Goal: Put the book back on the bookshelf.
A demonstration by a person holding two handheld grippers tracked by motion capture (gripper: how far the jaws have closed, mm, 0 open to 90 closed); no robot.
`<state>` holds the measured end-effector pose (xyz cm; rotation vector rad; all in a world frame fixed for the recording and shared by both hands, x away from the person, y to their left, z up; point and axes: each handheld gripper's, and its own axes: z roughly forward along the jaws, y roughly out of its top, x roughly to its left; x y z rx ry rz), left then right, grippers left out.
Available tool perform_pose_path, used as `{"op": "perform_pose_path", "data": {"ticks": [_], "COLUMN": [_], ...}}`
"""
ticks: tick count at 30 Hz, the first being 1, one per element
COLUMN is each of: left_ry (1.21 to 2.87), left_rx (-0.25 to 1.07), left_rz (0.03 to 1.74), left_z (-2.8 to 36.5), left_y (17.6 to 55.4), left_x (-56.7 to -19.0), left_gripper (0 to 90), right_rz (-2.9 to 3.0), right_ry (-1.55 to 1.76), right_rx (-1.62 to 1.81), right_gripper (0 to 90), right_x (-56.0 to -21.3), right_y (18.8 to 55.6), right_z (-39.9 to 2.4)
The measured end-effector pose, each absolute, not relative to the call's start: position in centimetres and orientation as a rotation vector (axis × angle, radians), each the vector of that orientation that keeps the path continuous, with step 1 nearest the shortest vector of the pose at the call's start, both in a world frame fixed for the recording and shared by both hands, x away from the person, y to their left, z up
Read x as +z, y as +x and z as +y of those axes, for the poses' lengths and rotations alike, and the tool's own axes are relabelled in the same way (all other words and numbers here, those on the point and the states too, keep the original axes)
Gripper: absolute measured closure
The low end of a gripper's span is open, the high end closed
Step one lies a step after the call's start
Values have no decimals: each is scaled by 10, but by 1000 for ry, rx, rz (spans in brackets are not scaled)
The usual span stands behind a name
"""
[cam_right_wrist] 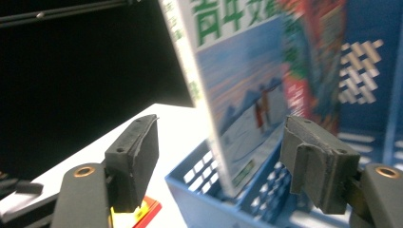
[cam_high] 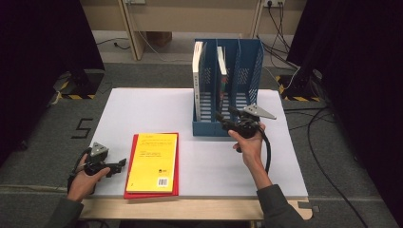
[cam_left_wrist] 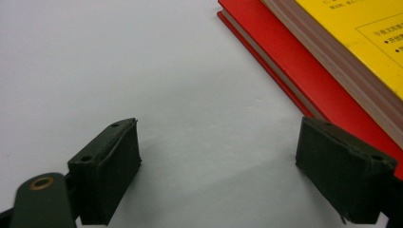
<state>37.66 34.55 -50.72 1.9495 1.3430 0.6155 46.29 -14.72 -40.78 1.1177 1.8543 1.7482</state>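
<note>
Hovering at the rack mouth, right jaws spread; left gripper idle by the book stack.

Right gripper (cam_high: pixel 227 118) sits at the near open end of the blue file rack (cam_high: pixel 247 71), jaws apart and holding nothing, a magazine (cam_right_wrist: pixel 247 95) upright in the slot between them. Another book (cam_high: pixel 196 71) stands in the rack's left slot. Left gripper (cam_high: pixel 119 165), jaws wide and empty, rests on the table (cam_high: pixel 214 161) just left of the yellow book (cam_high: pixel 153 162) stacked on a red book (cam_left_wrist: pixel 266 47) near the near edge. Bare table lies between stack and rack.
</note>
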Motion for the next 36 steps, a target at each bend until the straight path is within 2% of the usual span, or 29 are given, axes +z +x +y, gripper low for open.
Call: {"op": "perform_pose_path", "data": {"ticks": [12, 36], "left_ry": [1949, 1951], "left_rx": [612, 619], "left_rz": [1343, 1341], "left_z": [346, 345], "left_y": [377, 376], "left_x": [-507, -507], "left_gripper": [138, 140], "right_rz": [2010, 2145], "right_ry": [1088, 1108], "right_rx": [1723, 1731], "right_gripper": [253, 232], "right_x": [-435, -458], "right_y": [447, 423], "right_z": [-119, -96]}}
